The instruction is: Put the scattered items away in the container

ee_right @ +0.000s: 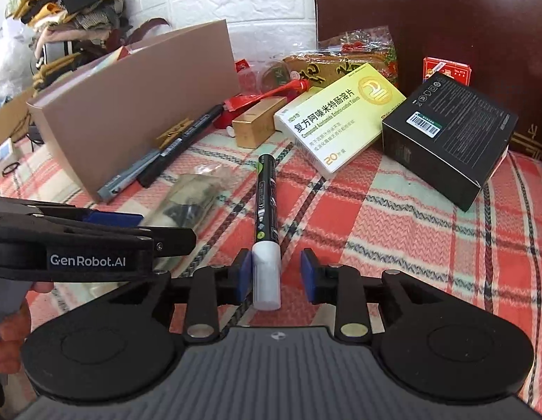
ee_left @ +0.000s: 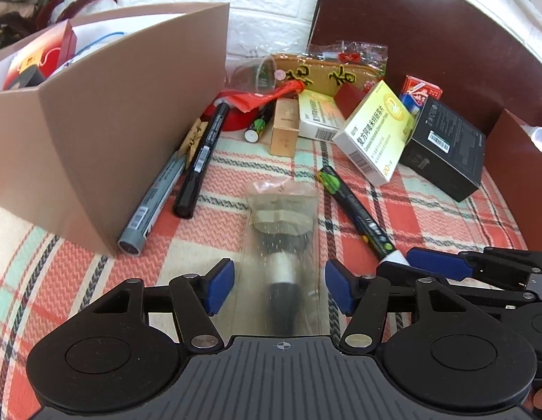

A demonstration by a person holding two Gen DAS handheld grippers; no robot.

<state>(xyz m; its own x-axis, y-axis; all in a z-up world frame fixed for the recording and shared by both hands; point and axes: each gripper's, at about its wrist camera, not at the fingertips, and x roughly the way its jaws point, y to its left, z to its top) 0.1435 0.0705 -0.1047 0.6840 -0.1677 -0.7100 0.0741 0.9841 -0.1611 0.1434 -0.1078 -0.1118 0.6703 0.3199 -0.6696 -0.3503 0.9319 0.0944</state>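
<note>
Left tool (ee_left: 279, 288): pads spread, straddling a clear plastic sleeve (ee_left: 283, 245) that lies flat on the plaid surface (ee_left: 428, 217). Neither pad touches it. Inside the sleeve is a short dark, stubby object with a silvery band; what it is, I cannot tell.

Right tool (ee_right: 276, 276): jaws part-spread around the white cap end of a black marker (ee_right: 265, 192). The left pad sits against or just beside the cap; the right pad stands clear, so nothing is pinched.

Tan box (ee_left: 106, 147), the container, stands to the left with its top open and a few things already inside. A grey marker (ee_left: 153, 199) and a black pen (ee_left: 201, 161) lie along its near wall.

Handling, as judged:
- Marker: light, rigid, round, smooth. Likely to roll or pivot if taken at the tip. A hold further up the barrel, across its axis, looks steadier than one on the cap.
- Sleeve: slick, crinkly film that yields. Pads should close over the hard core inside, not the loose film edges, or it may slide out.

Yellow medicine carton (ee_right: 344, 119) and black box (ee_right: 449, 140) lie beyond: stiff, flat-faced, light-looking.
</note>
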